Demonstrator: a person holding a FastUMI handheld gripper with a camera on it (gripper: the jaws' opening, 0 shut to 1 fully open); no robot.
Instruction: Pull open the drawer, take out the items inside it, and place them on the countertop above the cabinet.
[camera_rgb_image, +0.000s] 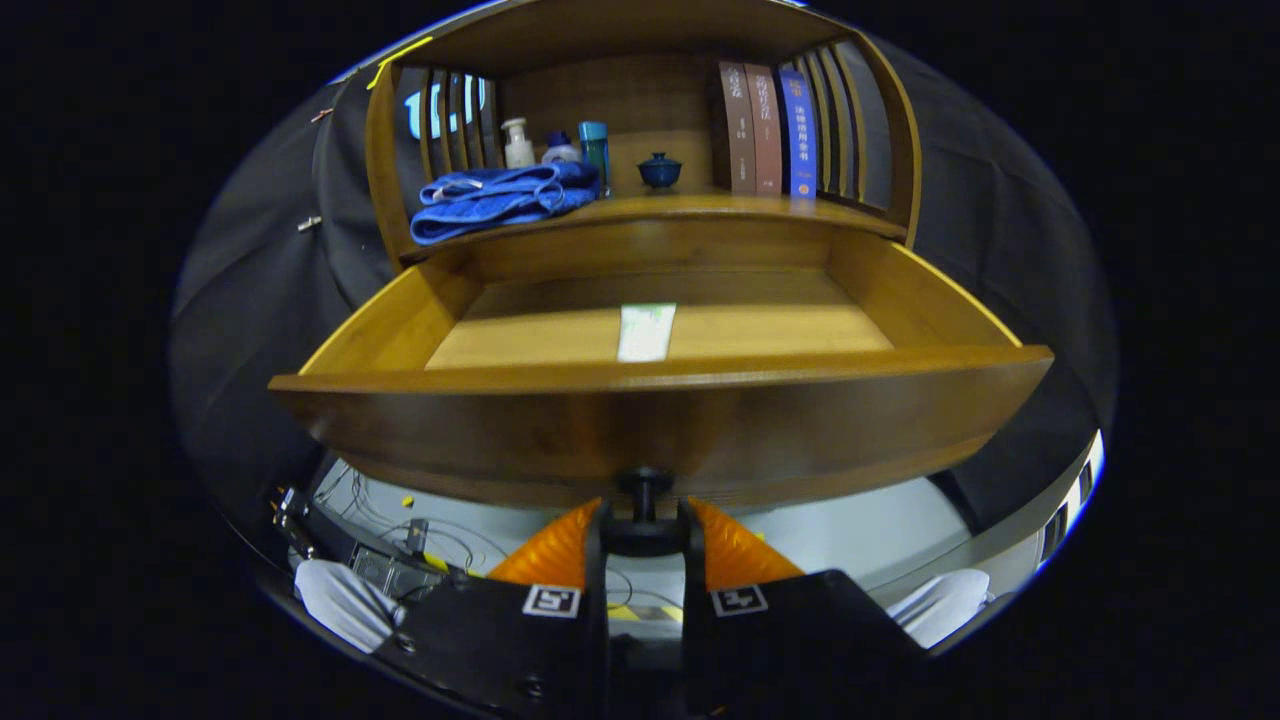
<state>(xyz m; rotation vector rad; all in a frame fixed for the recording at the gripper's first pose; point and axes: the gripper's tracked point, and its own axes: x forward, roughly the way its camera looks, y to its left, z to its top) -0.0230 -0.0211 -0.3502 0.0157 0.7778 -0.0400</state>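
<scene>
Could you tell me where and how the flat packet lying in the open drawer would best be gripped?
The gripper is shut on the drawer knob. The flat packet lies lengthwise on the drawer floor, clear of the walls. I would probably come from above, over the front panel, and pinch across its narrow width near the front end; it is thin, so the fingers would likely need to scrape the floor.

Amber-brown wooden drawer (660, 400), blue towel (500, 200), white-and-green flat packet (646, 332) inside.

The camera rides low on the claw (643, 535), close under the drawer (660, 420) front, facing forward and slightly up into it and the shelf (650, 208) beyond.
</scene>
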